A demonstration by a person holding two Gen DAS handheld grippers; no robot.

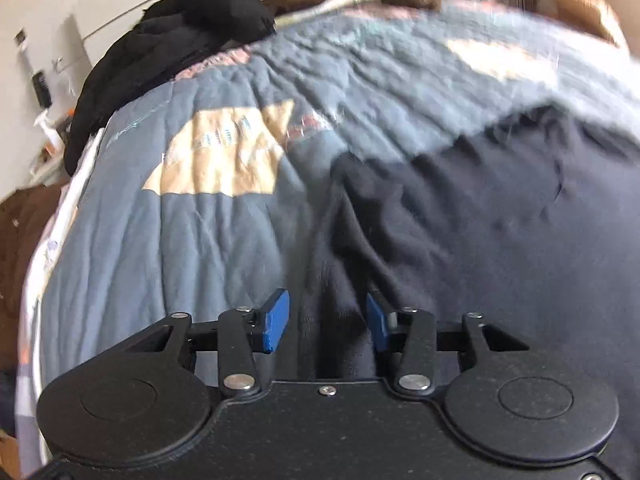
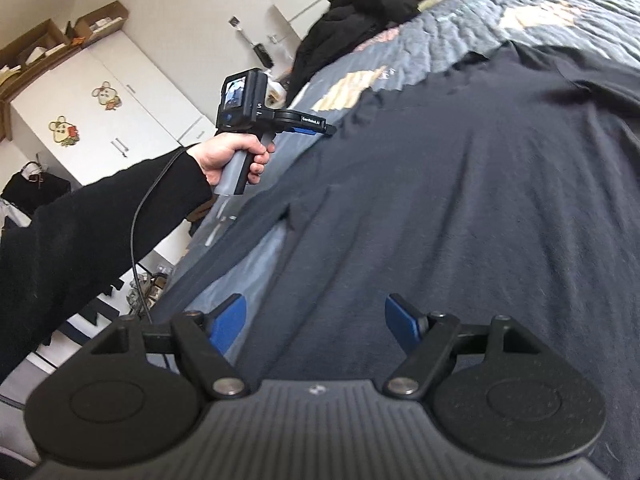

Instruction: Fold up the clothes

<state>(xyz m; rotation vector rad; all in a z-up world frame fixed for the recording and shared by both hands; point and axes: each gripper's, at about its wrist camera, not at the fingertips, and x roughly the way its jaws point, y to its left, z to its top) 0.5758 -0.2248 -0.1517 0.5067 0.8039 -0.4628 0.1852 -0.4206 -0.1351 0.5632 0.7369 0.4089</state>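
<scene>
Far off to the left of my right claw (image 2: 316, 326) stands a white cupboard (image 2: 100, 96) with cartoon stickers. Nearer, my left hand (image 2: 236, 156), in a black sleeve (image 2: 92, 232), grips the handle of my left claw (image 1: 326, 322), held above the near edge of the bed. Its blue fingers (image 1: 276, 326) are spread, with a rumpled fold of the navy T-shirt (image 2: 460, 184) lying between them, though I cannot tell whether they touch it. Left of that claw is the blue-grey quilt (image 1: 160, 232), and ahead to its left a heap of black clothing (image 1: 176, 52). My right claw is spread wide, nothing pinched, hovering over the shirt, which lies flat on the quilt ahead and right.
</scene>
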